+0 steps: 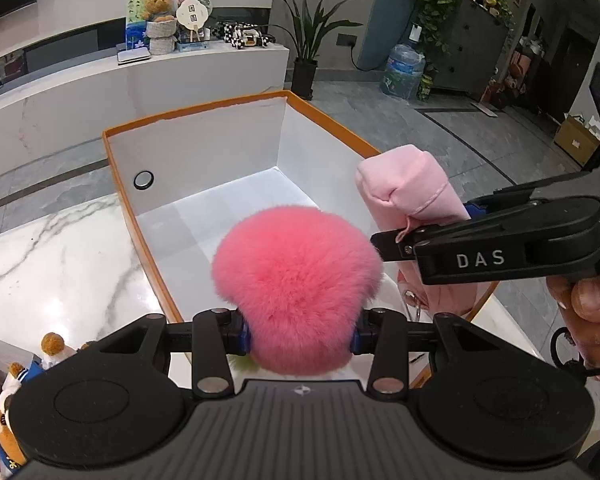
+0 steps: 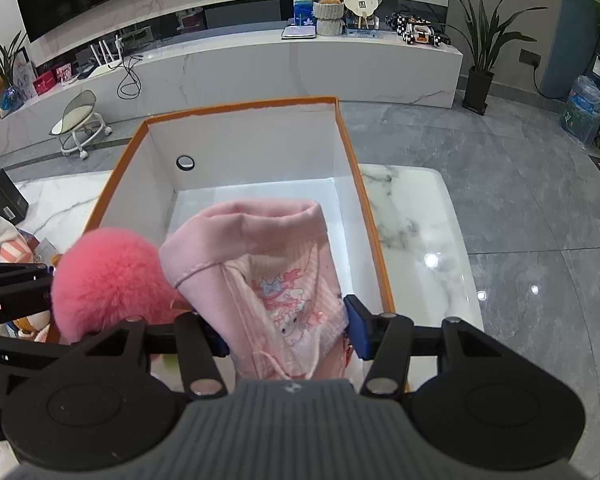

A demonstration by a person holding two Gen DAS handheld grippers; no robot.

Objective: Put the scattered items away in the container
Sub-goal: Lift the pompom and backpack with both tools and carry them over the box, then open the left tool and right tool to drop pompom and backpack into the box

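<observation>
My left gripper [image 1: 300,334] is shut on a fluffy pink pompom [image 1: 296,284] and holds it over the near end of the orange-rimmed white box [image 1: 204,148]. My right gripper [image 2: 286,330] is shut on a pale pink pouch with a cartoon print [image 2: 268,272], also held above the box [image 2: 240,140]. In the left wrist view the right gripper [image 1: 396,240] and its pouch [image 1: 408,188] hang over the box's right rim. In the right wrist view the pompom [image 2: 108,280] sits to the left of the pouch. The box's floor looks bare.
The box stands on a white marble table [image 1: 60,264] [image 2: 420,232]. Plush toys [image 1: 8,392] [image 2: 0,236] lie at the table's left. A black box [image 2: 0,200] sits at the far left. A long white TV bench [image 2: 300,64] runs across the room behind.
</observation>
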